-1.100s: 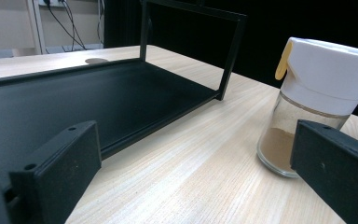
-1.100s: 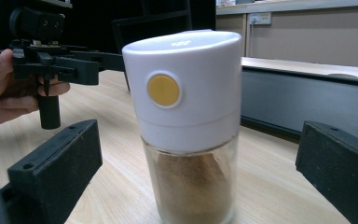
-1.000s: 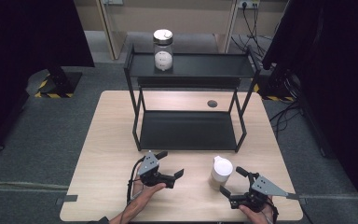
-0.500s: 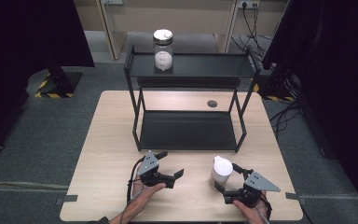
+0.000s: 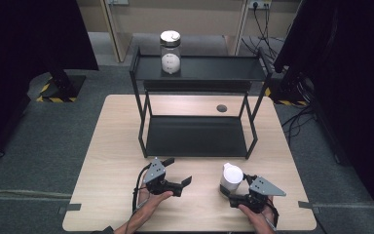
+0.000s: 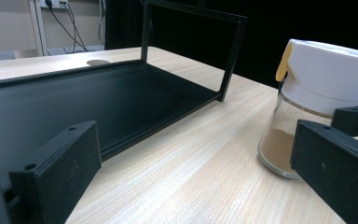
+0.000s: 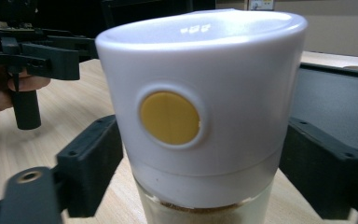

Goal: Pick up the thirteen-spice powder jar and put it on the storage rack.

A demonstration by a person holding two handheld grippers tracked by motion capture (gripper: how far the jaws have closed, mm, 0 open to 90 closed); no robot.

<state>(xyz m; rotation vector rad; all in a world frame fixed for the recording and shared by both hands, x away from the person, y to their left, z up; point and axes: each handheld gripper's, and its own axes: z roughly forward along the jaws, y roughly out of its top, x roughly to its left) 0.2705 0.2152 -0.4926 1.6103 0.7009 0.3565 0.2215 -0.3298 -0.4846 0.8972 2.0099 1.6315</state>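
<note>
Currently right claw [image 5: 237,191] at the near right of the surface [image 5: 107,161], jaws spread wide either side of white-capped jar [image 5: 231,179]; gaps visible between pads and cap in right gripper view, so straddling, not yet gripping. Jar upright on the wood, just in front of black two-tier rack [image 5: 197,136]. Left claw [image 5: 177,178] parked to the jar's left, jaws wide, nothing between them, well apart from the jar.

Progress, as judged: approach done, grasp not closed, lift and any placement on the rack left to do. Lower shelf bare; second jar [image 5: 170,52] on the rack's top shelf at far left.

View differences: right gripper view gives yellow round spot [image 7: 169,117] on cap face and pale powder line under the cap; left gripper view gives glass body with brown powder [image 6: 279,149] at the bottom and a yellow tab at cap edge. High view gives overall layout, rack position, both hands at the near edge.
</note>
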